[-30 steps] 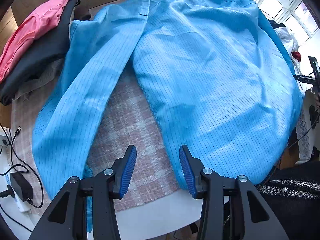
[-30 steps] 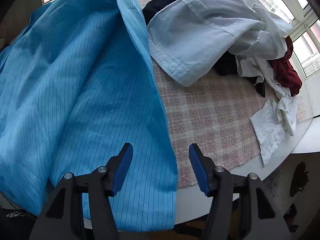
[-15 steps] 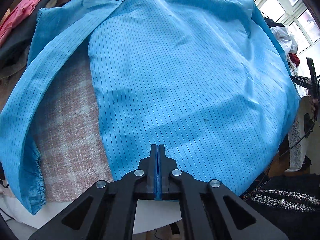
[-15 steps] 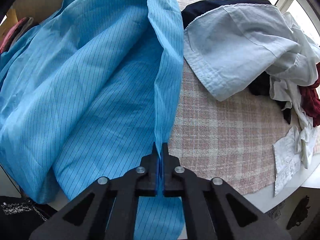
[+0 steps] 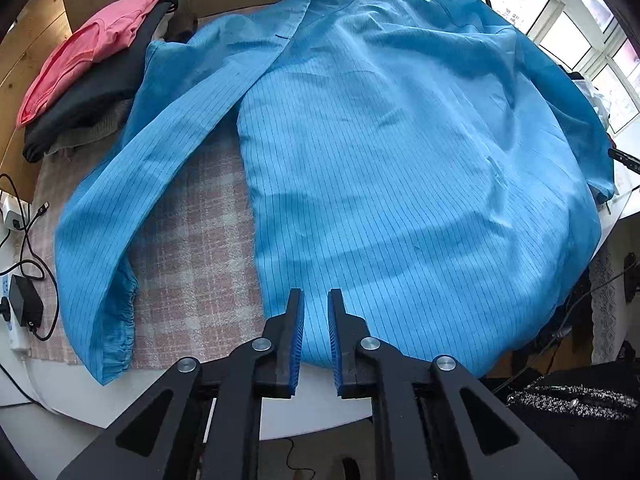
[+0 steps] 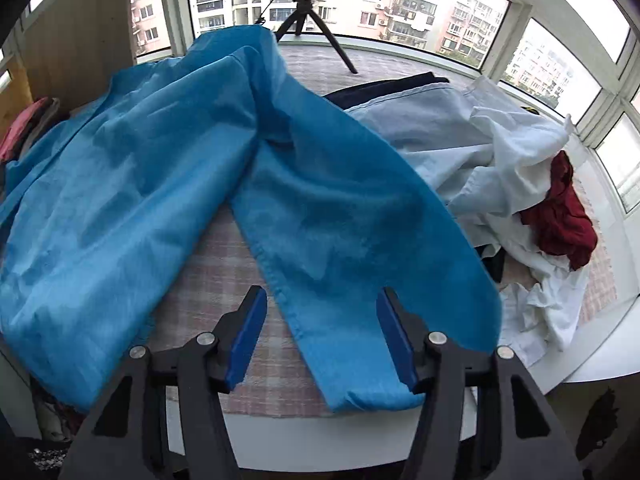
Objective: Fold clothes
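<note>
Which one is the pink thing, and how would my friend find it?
Start at the big blue coat spread over the checked cloth. Past its long sleeve, by the wooden wall, sits a small stack of clothes. The pink top lies on top, above a black garment, the only pink one.

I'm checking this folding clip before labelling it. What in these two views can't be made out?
- Blue jacket, left wrist view: its right edge drops over the table edge, out of sight.
- Sleeve, right wrist view: blurred; the right hand-held gripper hides its near end.
- Folded stack, left wrist view: garments under the pink one are indistinct.
- Clothes pile, right wrist view: tangled; separate pieces can't be counted.
</note>
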`<control>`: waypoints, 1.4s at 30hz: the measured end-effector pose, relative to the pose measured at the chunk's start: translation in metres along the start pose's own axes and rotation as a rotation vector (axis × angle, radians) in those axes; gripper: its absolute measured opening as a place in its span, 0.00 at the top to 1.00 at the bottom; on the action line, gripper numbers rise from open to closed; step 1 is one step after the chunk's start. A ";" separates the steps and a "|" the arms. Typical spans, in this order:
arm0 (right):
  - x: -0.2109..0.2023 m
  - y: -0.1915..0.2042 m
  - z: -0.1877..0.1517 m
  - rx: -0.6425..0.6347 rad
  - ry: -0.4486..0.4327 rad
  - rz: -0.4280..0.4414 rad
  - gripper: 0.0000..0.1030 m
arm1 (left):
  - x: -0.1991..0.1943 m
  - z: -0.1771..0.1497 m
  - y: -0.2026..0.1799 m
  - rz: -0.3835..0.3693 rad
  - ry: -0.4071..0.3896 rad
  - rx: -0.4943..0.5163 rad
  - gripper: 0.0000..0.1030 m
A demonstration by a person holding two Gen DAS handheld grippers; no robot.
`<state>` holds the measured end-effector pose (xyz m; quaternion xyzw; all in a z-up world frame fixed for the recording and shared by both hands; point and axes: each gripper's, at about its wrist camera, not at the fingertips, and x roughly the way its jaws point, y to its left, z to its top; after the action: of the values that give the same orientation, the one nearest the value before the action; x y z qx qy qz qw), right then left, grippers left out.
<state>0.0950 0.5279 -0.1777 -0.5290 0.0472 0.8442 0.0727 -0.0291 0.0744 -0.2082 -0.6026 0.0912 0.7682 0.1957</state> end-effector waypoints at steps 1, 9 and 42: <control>0.007 0.025 -0.014 -0.031 0.022 0.103 0.44 | 0.004 -0.006 0.000 -0.004 0.007 -0.004 0.67; 0.052 0.135 -0.055 -0.183 0.098 0.376 0.53 | 0.032 -0.029 -0.009 -0.092 0.029 -0.076 0.64; -0.013 0.184 0.043 -0.187 -0.087 0.348 0.99 | -0.044 0.041 0.045 -0.074 -0.115 0.036 1.00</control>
<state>0.0309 0.3524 -0.1470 -0.4804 0.0564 0.8667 -0.1218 -0.0753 0.0406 -0.1591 -0.5567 0.0711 0.7921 0.2399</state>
